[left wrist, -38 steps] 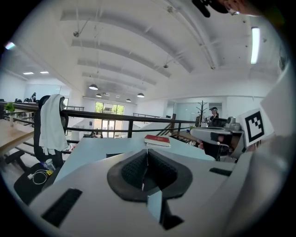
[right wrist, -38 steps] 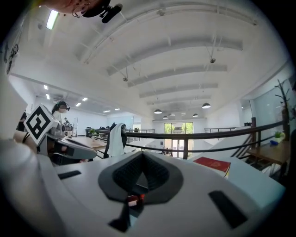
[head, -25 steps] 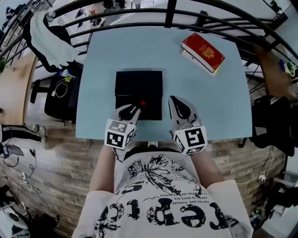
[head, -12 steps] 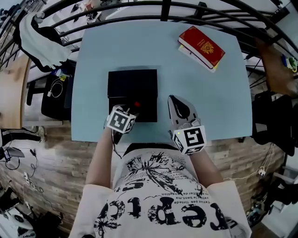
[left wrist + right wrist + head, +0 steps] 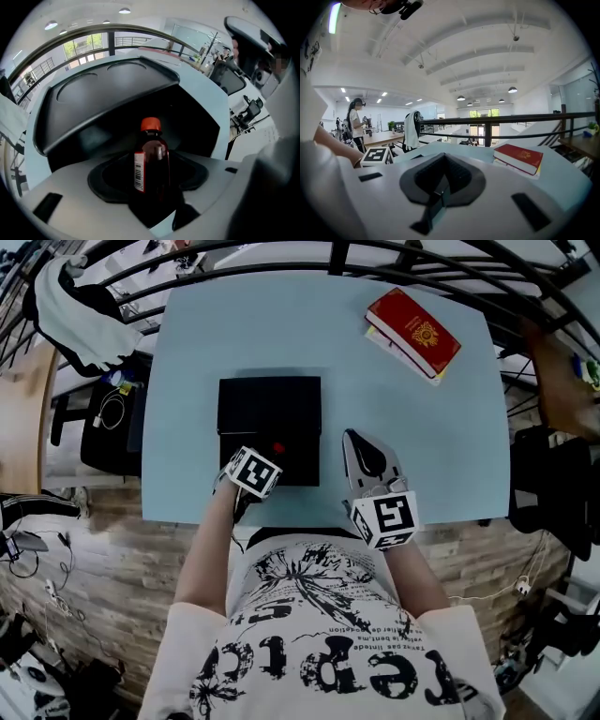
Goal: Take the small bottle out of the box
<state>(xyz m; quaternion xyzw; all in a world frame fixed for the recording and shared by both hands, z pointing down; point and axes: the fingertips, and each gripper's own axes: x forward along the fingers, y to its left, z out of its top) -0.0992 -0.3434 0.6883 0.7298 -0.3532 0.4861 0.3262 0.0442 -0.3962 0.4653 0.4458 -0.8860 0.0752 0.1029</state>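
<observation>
A small dark brown bottle with a red cap and a white barcode label stands upright in the near part of the black box. The box's lid is raised behind it. My left gripper is at the box's front edge with the bottle between its jaws. The jaws are opening, and there are gaps on both sides of the bottle. My right gripper lies on the table to the right of the box, shut and empty.
A red book on a thinner yellow one lies at the far right corner of the light blue table. A black railing runs behind the table. A white garment hangs over a chair at the far left. A person stands far off.
My left gripper has tipped up and turned, so its marker cube now covers its fingers in the head view. The bottle stays at the box's front. My right gripper has not moved.
</observation>
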